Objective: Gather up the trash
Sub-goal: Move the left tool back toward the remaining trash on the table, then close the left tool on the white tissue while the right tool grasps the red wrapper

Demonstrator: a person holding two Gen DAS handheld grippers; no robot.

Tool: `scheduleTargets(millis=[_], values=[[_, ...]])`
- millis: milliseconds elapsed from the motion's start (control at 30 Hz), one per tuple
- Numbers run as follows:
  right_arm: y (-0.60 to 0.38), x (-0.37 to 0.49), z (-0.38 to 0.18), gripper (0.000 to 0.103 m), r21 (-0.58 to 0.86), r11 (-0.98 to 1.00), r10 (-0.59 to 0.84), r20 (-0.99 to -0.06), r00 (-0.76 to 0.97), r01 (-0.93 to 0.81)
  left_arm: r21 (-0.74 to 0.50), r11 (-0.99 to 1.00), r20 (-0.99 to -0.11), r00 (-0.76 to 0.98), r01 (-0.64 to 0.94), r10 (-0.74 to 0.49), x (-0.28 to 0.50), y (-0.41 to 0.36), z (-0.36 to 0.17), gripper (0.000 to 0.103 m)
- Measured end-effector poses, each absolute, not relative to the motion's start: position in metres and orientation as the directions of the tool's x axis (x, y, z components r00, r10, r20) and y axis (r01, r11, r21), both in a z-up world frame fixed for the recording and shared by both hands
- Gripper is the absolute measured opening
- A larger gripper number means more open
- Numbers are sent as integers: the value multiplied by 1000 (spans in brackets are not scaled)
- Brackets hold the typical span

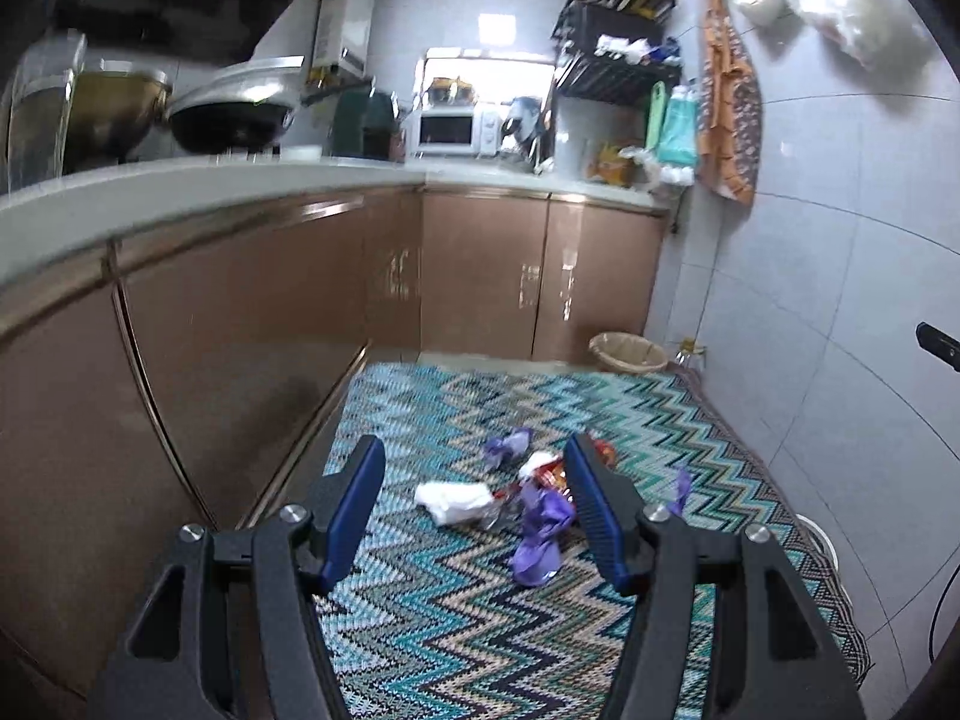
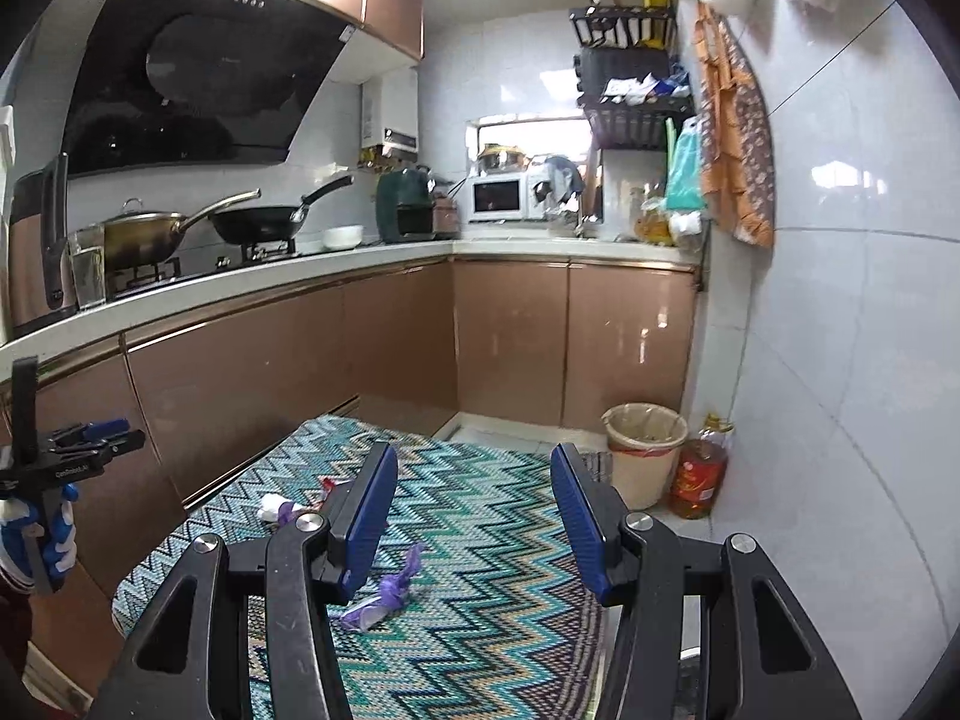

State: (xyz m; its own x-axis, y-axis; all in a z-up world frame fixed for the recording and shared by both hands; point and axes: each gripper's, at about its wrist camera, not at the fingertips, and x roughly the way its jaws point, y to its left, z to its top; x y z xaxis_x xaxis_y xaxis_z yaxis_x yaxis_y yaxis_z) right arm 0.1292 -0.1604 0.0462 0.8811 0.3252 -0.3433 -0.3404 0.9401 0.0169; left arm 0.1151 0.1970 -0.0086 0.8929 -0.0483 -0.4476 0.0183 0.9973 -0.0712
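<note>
Trash lies on the zigzag mat (image 1: 456, 618): a white crumpled tissue (image 1: 453, 501), purple wrappers (image 1: 540, 534) (image 1: 507, 446), and a red snack wrapper (image 1: 549, 471). My left gripper (image 1: 474, 459) is open and empty, held above the pile. My right gripper (image 2: 474, 468) is open and empty above the mat (image 2: 498, 612); a purple wrapper (image 2: 390, 591) lies below its left finger, and a white tissue (image 2: 273, 507) lies further left. A beige bin (image 2: 643, 456) with a liner stands in the corner; it also shows in the left wrist view (image 1: 629, 353).
Brown cabinets (image 2: 510, 336) line the left and far sides under a white counter with pots, a wok and a microwave (image 2: 498, 197). An oil bottle (image 2: 699, 468) stands beside the bin. A tiled wall (image 2: 840, 360) bounds the right. The left gripper body (image 2: 54, 462) shows at the left edge.
</note>
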Motion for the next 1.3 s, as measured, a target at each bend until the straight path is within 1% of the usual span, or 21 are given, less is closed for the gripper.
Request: scheduleTargets(millis=[333, 567, 767, 967, 1100, 1300], values=[[-125, 175, 15, 50, 31, 910, 385, -435, 814, -413, -164, 986, -597, 796, -2, -98, 174, 216, -73, 60], [-96, 214, -17, 50, 52, 879, 430, -513, 743, -473, -294, 955, -690, 700, -38, -185, 223, 228, -128, 60], [-65, 245, -44, 50, 90, 841, 482, -571, 664, -533, -387, 920, -723, 639, -59, -263, 261, 233, -162, 60], [-29, 274, -64, 50, 109, 792, 533, -603, 594, -600, -426, 901, -735, 613, -85, -290, 287, 234, -177, 60], [-7, 291, -77, 50, 117, 760, 559, -619, 551, -639, -437, 893, -744, 601, -108, -291, 300, 235, -184, 60], [12, 308, -91, 50, 120, 730, 578, -634, 514, -673, -413, 901, -772, 576, -137, -267, 316, 233, -190, 59]])
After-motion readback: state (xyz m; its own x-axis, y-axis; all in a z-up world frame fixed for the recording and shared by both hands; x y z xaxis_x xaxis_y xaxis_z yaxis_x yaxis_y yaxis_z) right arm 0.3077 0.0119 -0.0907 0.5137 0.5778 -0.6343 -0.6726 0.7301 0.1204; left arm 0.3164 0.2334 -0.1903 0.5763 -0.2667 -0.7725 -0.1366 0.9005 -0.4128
